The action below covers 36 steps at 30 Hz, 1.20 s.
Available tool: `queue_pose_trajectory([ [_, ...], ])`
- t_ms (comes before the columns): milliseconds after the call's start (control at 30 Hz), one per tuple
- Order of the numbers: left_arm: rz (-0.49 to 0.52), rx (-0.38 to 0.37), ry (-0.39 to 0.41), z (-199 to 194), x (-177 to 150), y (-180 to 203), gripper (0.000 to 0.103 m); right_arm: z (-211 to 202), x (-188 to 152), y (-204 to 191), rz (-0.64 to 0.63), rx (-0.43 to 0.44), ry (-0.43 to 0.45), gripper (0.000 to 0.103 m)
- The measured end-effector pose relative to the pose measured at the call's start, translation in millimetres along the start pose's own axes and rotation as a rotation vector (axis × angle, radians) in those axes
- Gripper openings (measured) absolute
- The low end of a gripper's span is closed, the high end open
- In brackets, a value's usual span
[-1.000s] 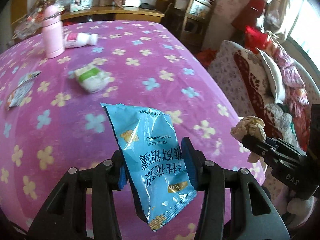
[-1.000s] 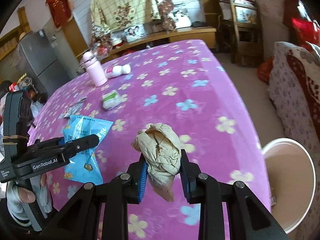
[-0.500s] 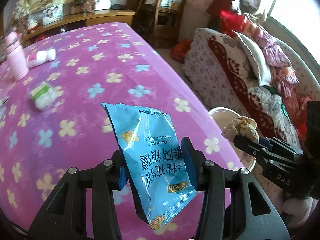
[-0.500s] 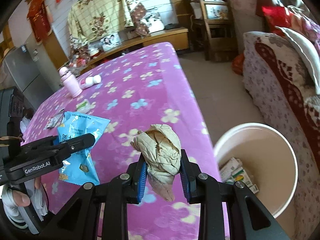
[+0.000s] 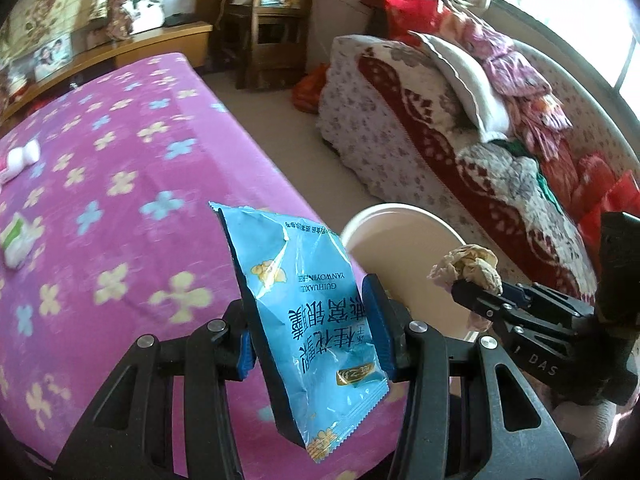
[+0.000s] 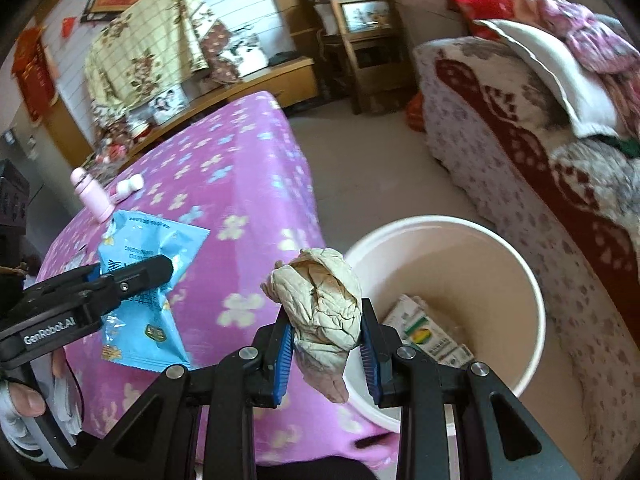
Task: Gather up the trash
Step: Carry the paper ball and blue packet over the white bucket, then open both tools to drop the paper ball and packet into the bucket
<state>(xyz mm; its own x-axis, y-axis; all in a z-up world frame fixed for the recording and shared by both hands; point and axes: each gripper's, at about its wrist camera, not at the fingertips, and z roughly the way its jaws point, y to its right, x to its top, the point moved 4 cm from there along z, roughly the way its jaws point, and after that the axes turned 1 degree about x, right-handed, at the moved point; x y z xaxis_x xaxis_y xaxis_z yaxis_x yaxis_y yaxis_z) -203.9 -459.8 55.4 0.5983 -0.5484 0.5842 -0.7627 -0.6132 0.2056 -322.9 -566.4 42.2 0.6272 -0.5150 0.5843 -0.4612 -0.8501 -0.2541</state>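
Observation:
My left gripper (image 5: 310, 322) is shut on a blue snack bag (image 5: 308, 300), which hangs over the right edge of the pink flowered table (image 5: 120, 208). My right gripper (image 6: 326, 334) is shut on a crumpled beige paper wad (image 6: 320, 300), held at the near rim of the white bin (image 6: 520, 264) on the floor. Cartons (image 6: 428, 332) lie at the bin's bottom. In the left wrist view the bin (image 5: 404, 248) shows behind the bag, and the right gripper (image 5: 476, 286) with the wad (image 5: 468, 266) is to the right. The right wrist view has the left gripper (image 6: 160, 270) and bag (image 6: 148, 280) at left.
A white and green packet (image 5: 16, 244) and a small white bottle (image 5: 20, 160) lie on the table at left; a pink flask (image 6: 92, 196) stands further back. A patterned sofa (image 6: 540, 152) with pillows runs along the right. A wooden chair (image 6: 352, 48) and low shelf stand at the back.
Both grippers have swung to the right, from over the table to its edge by the bin. The bin now fills much of the right wrist view. Both grips are unchanged.

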Motion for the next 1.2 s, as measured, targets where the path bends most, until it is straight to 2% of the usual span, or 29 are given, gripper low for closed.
queue_pose_trajectory([
  [133,0.018,-0.03,-0.018,16,6,19,0.04,-2,-4,25,0.047,-0.022,-0.002,0.028],
  [467,0.042,-0.068,-0.061,47,8,48,0.039,7,-18,72,0.132,-0.06,-0.031,0.028],
  [533,0.049,-0.075,-0.076,54,7,52,0.026,7,-20,75,0.142,-0.06,-0.03,0.028],
  [600,0.054,-0.079,-0.086,59,6,56,0.024,7,-21,79,0.149,-0.064,-0.031,0.028],
  [667,0.046,-0.084,-0.088,63,7,58,0.024,9,-20,83,0.16,-0.072,-0.031,0.03],
  [700,0.039,-0.091,-0.089,64,8,58,0.024,9,-20,84,0.164,-0.077,-0.032,0.035],
  [733,0.034,-0.1,-0.087,65,8,59,0.024,9,-20,85,0.169,-0.08,-0.032,0.045],
  [800,0.026,-0.117,-0.071,63,11,62,0.024,9,-20,89,0.185,-0.09,-0.022,0.052],
  [900,0.02,-0.137,-0.07,63,13,64,0.026,10,-20,92,0.198,-0.088,-0.025,0.054],
  [1000,0.01,-0.148,-0.065,60,15,62,0.04,11,-20,93,0.211,-0.084,-0.028,0.063],
  [1200,0.011,-0.136,-0.039,52,15,58,0.043,13,-21,87,0.205,-0.075,-0.038,0.063],
])
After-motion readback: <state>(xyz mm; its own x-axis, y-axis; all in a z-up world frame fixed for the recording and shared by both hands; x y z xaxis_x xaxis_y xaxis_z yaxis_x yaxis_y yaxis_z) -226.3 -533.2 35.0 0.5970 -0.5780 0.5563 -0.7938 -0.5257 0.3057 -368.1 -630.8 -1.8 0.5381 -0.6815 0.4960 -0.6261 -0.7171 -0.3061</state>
